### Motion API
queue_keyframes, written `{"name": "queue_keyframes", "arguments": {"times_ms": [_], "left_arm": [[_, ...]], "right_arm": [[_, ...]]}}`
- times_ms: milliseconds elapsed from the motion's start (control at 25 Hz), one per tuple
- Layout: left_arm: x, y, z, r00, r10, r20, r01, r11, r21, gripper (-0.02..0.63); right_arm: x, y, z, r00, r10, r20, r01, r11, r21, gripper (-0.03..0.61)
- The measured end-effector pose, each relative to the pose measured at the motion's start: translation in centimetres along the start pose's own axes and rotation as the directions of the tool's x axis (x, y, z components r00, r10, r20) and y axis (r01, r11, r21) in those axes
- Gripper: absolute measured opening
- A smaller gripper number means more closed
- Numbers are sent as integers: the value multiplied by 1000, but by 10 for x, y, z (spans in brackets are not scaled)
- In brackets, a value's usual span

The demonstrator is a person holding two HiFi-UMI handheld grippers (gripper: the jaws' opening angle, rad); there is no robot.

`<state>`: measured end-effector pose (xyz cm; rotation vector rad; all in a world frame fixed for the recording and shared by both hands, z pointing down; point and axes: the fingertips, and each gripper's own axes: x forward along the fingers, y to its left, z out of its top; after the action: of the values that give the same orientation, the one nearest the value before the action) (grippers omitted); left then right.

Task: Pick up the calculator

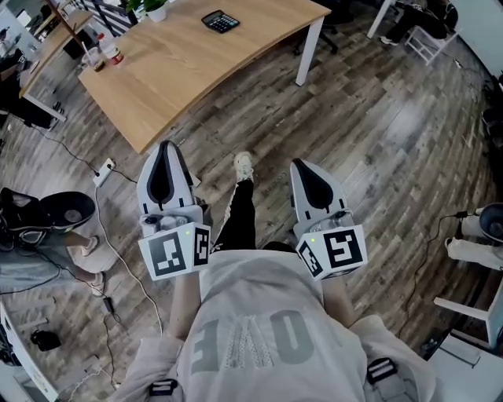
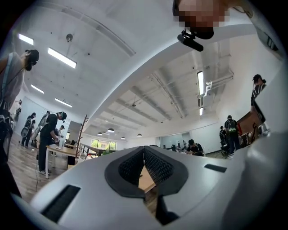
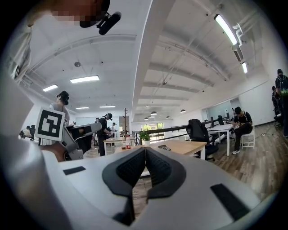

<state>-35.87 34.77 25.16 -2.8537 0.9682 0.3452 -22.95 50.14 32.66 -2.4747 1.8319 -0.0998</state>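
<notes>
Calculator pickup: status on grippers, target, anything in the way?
Left gripper and right gripper both shut, empty, held over wood-plank floor. Black calculator flat on light wooden table, untouched, well ahead. Nothing blocking it; bottles sit at far corner.

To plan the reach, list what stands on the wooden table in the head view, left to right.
Cup → bottle → plant pot → calculator.
</notes>
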Motion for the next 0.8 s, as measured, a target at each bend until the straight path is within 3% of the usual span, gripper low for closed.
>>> {"name": "queue_keyframes", "arguments": {"times_ms": [120,400,640,800], "left_arm": [[22,9,-22,1000,3,25,-4,1000,13,8],[104,36,-70,1000,8,-13,-7,997,79,8],[201,66,-93,998,7,-69,-5,999,35,8],[285,79,-91,997,-18,-76,20,999,26,8]], "right_arm": [[34,-12,-17,1000,-4,4,4,1000,-8,18],[147,-40,-35,998,24,-65,-26,999,-37,18],[246,-54,-12,993,66,-101,-73,995,-68,18],[312,-84,20,998,28,-62,-30,999,-45,18]]}}
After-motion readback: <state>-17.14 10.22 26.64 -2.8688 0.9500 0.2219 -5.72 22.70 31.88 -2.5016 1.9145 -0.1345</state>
